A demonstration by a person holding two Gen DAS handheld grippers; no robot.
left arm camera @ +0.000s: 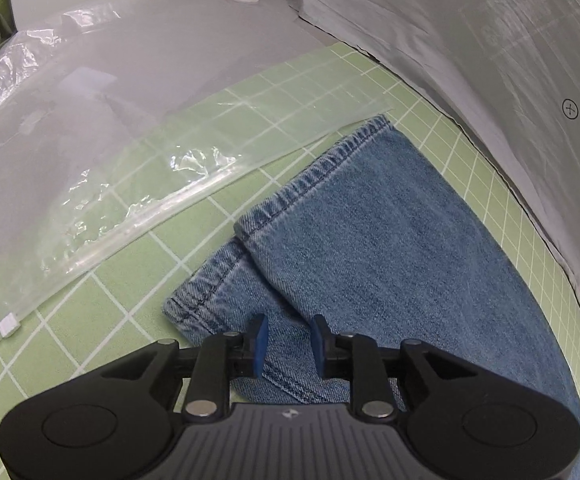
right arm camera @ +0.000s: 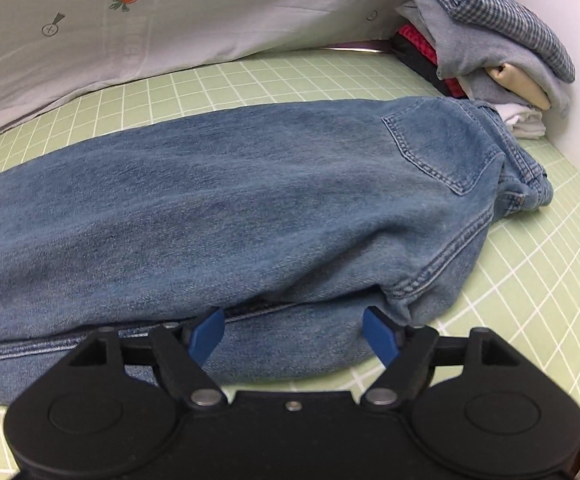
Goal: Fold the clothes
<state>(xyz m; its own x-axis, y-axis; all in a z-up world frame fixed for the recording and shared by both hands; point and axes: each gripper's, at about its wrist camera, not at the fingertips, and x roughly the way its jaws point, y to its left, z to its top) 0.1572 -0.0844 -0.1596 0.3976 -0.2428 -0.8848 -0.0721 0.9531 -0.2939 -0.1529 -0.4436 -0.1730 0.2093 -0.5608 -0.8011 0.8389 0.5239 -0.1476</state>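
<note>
— Where are you with the jeans point(right arm camera: 250, 184)?
— Lengthwise fold laid. My left gripper point(left arm camera: 289, 346) hangs narrowly parted above the hems; my right gripper point(right arm camera: 295, 336) gapes wide, empty, by the seat.
— Next?
— I'd pinch both hems.

Grey printed cloth point(left arm camera: 469, 40), upper right of frame: arrow outline with illegible characters, carrot print, circled-x marks. No readable text.
</note>
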